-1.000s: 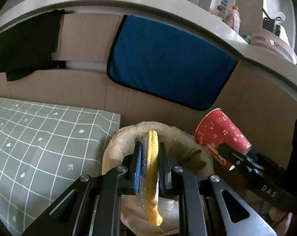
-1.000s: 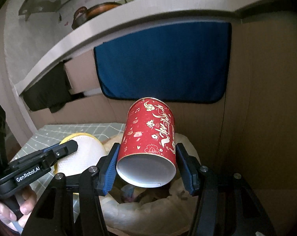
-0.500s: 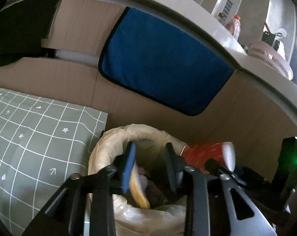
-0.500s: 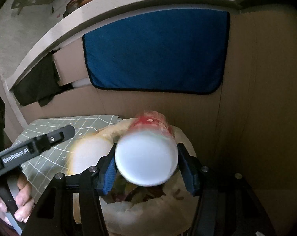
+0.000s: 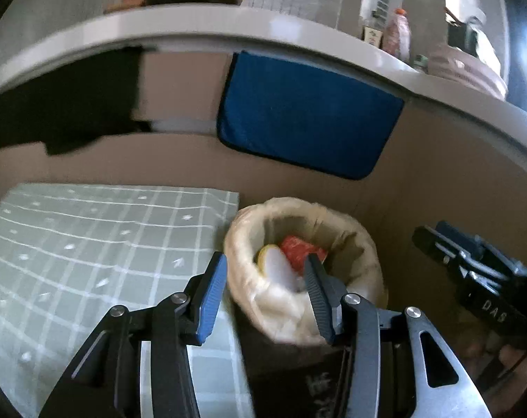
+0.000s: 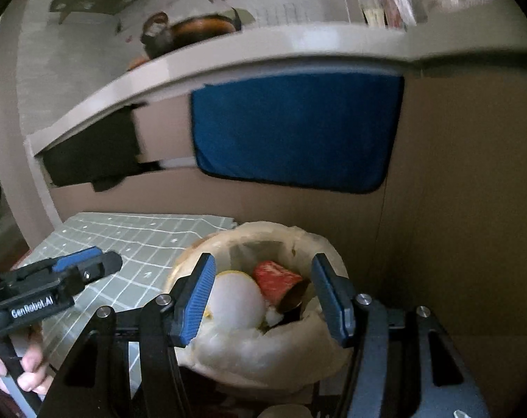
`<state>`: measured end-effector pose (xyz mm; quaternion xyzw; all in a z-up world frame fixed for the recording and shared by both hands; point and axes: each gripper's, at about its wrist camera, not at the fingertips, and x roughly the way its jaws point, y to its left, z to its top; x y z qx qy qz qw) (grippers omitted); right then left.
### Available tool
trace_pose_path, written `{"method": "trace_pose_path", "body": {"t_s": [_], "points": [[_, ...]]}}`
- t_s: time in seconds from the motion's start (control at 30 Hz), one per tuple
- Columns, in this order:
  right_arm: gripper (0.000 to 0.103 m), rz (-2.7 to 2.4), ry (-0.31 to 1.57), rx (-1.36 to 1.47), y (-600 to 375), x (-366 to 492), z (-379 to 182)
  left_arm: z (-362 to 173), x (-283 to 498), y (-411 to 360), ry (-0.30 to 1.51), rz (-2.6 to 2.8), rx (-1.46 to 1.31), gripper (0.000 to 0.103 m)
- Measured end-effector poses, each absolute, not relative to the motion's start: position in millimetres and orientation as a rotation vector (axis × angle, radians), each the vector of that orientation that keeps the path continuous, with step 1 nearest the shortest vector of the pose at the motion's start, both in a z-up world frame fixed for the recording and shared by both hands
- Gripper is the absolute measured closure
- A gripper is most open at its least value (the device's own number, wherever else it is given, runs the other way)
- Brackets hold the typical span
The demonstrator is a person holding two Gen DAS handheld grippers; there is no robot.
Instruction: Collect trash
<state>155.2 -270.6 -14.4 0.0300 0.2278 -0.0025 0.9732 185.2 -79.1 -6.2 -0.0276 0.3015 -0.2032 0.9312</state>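
A trash bin lined with a pale bag (image 5: 354, 244) (image 6: 298, 358) stands by the green mat. Inside it lie the red paper cup (image 6: 277, 280) (image 5: 300, 249) on its side and the yellow-rimmed white round pad (image 6: 235, 301) (image 5: 275, 266). My left gripper (image 5: 265, 296) is open and empty above the bin's left rim. My right gripper (image 6: 263, 299) is open and empty over the bin's mouth. The right gripper also shows at the right edge of the left wrist view (image 5: 472, 264), and the left gripper shows at the left of the right wrist view (image 6: 85, 268).
A green checked mat (image 5: 89, 250) (image 6: 141, 237) covers the surface left of the bin. A blue cloth (image 5: 308, 122) (image 6: 295, 129) and a black cloth (image 5: 61, 111) hang from the shelf on the cardboard wall behind. Bottles and a pink basket (image 5: 469, 73) sit on the shelf.
Both grippers opened. The yellow-rimmed pad left my left gripper and the red cup left my right gripper; both now lie in the bin. Both grippers have drawn back from the bin.
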Motion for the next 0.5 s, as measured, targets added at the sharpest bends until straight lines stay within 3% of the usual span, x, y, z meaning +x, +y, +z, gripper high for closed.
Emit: {"method": "trace_pose_path", "body": {"t_s": [0.27,0.5], "points": [[0.048,0.026,0.368,-0.046,-229.6,68.3,0.2,7.4,86.5,-48.2,0.489,-0.273,0.028,0.056],[0.048,0.124,0.479,-0.054,-192.2,26.7,-15.1,11.3,31.6,-32.1,0.447,-0.205,0.027,0.056]]}}
